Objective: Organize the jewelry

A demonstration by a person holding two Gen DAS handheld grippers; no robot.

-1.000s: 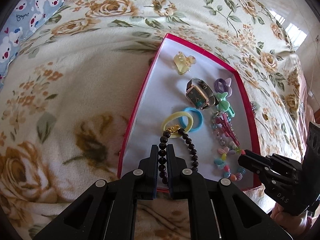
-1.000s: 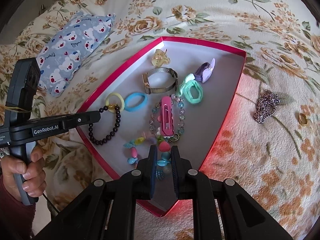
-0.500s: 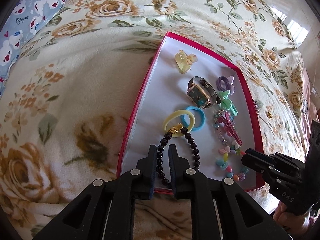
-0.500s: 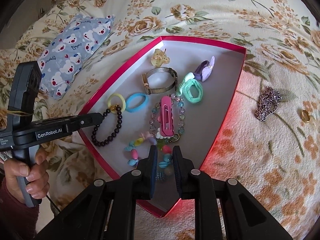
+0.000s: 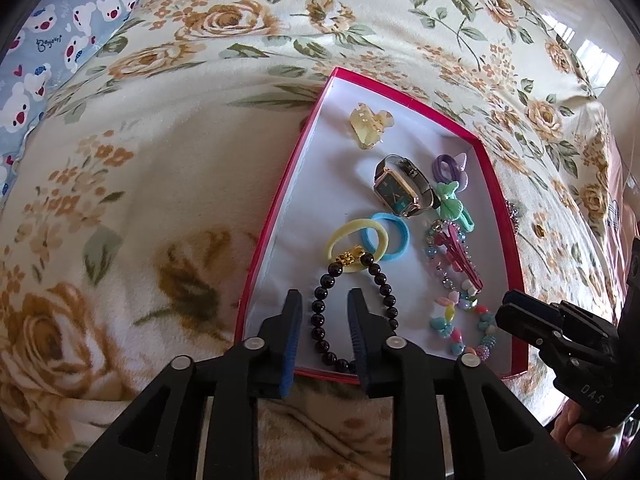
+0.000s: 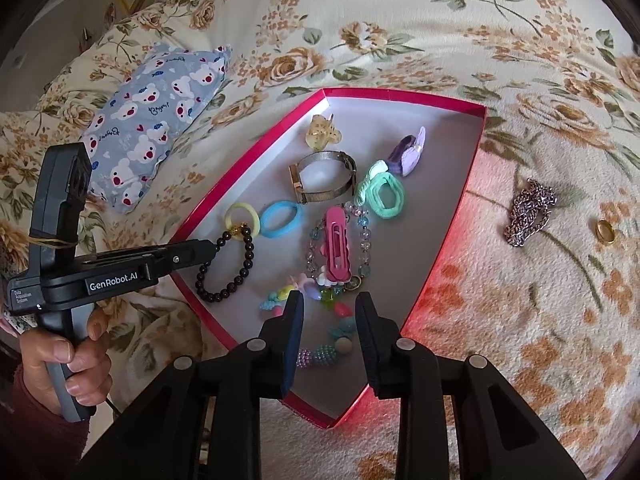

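A red-rimmed box [image 5: 276, 236] [image 6: 472, 184] lies on the floral bedspread and holds jewelry. My left gripper [image 5: 324, 300] is open; the black bead bracelet [image 5: 384, 292] [image 6: 244, 264] lies in the box between its fingers. My right gripper [image 6: 328, 304] is open above the colourful bead bracelet [image 6: 336, 324] [image 5: 460, 328] at the box's near corner. The box also holds a watch [image 5: 400, 192], yellow [image 5: 356, 236] and blue [image 5: 386, 236] hair ties, a pink clip [image 6: 338, 244], a yellow claw clip [image 5: 368, 124], and green [image 6: 384, 196] and purple [image 6: 408, 152] ties. A silver chain [image 6: 528, 216] and a gold ring [image 6: 606, 232] lie on the bedspread right of the box.
A blue bear-print pillow [image 6: 152, 120] [image 5: 52, 48] lies left of the box. The bedspread [image 5: 140, 200] spreads all around. A hand [image 6: 60, 356] grips the left tool's handle.
Both grippers have opened. The left one let go of the black bead bracelet, which now lies in the box. The right one opened over the colourful bead bracelet.
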